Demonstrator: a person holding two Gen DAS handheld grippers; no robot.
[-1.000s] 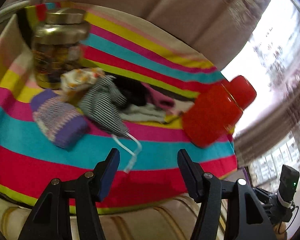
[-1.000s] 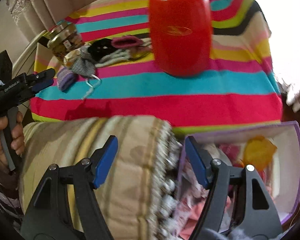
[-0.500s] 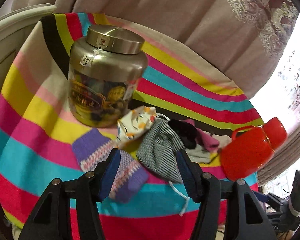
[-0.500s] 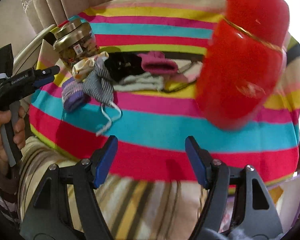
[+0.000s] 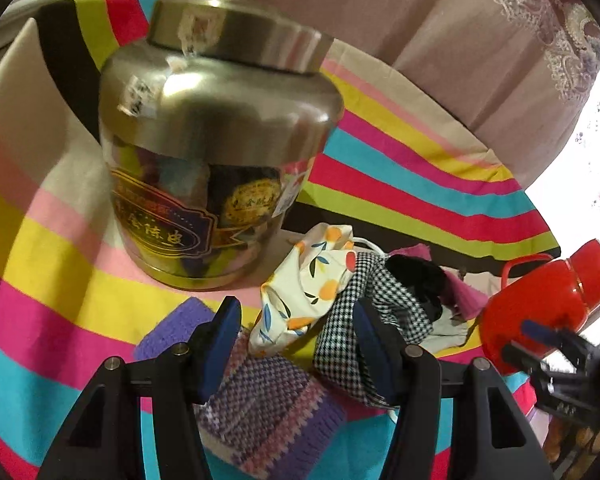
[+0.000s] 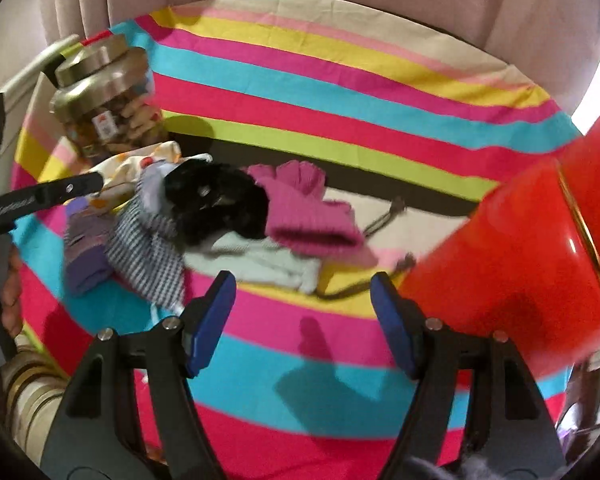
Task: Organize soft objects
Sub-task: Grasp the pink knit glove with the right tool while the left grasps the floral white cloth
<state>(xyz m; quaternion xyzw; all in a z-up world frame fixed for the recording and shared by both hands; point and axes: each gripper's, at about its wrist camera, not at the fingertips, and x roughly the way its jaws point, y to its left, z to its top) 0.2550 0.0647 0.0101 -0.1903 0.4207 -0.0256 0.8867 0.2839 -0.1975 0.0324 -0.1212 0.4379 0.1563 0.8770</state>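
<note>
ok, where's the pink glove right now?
Right wrist view, centre: the pink glove lies on the striped cloth, between the black fuzzy item and the red flask.

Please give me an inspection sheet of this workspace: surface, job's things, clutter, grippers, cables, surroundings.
Surface: striped cloth covers the table.
Job's things: purple sock, checked pouch, fruit-print pouch, black item, pink glove and white cloth lie in one loose pile, overlapping.
Clutter: metal jar stands upright behind the pile; red flask at the pile's other end.
Grippers: left gripper open, over the purple sock and pouches, nothing between its fingers; right gripper open, empty, near the white cloth.
Cables: nothing seen; only pouch cords.
Surroundings: curtains behind; bright window at one side.
</note>
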